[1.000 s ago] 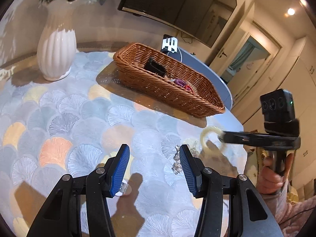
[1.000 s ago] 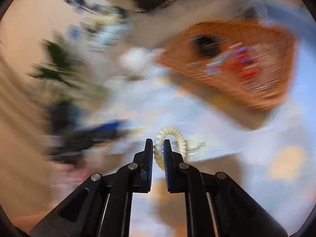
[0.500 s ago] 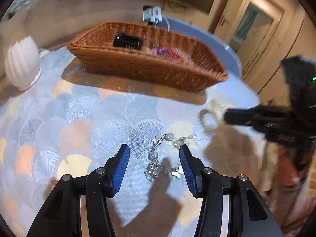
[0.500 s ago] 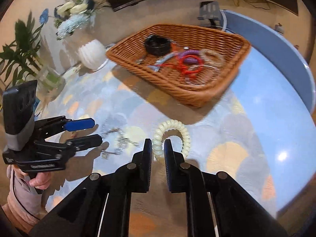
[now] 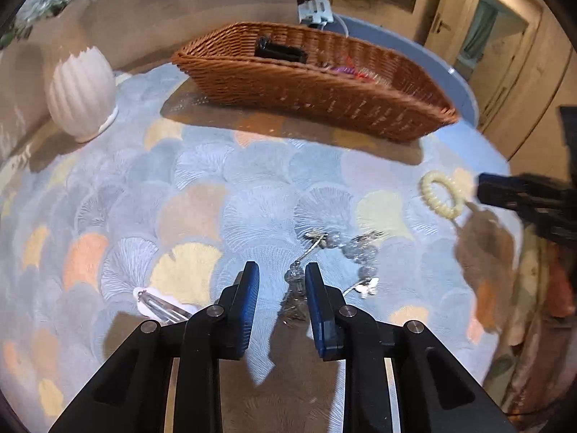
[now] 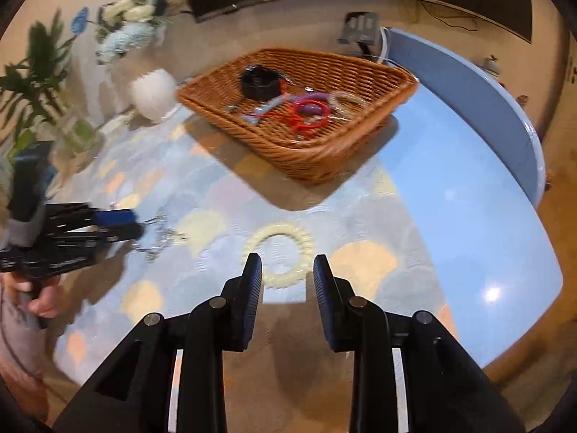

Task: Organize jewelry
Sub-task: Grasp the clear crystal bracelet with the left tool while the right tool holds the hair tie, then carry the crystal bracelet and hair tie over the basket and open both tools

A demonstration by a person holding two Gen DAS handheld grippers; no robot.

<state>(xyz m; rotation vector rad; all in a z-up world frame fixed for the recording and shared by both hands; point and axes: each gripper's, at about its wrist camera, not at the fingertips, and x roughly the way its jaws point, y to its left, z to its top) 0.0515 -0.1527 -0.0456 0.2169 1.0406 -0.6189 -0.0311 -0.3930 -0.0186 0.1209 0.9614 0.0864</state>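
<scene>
Right gripper (image 6: 283, 270): jaws parted, holding nothing; cream coil hair tie (image 6: 277, 259) lies on the tablecloth (image 6: 223, 195) just ahead.
Left gripper (image 5: 281, 281): jaws apart, empty, around the crystal bracelet (image 5: 339, 252).
Wicker basket (image 6: 324, 158): beyond; contents clear only from the right wrist.
Hair clip (image 5: 158, 303): left wrist view only.

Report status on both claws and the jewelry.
Left claw open over clear beaded chain. Right claw open; cream coiled ring flat on table. Brown wicker basket path unobstructed.

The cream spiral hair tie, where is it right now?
Cream spiral hair tie lies on the patterned tablecloth, just ahead of the open right gripper, nearer than the wicker basket.
</scene>
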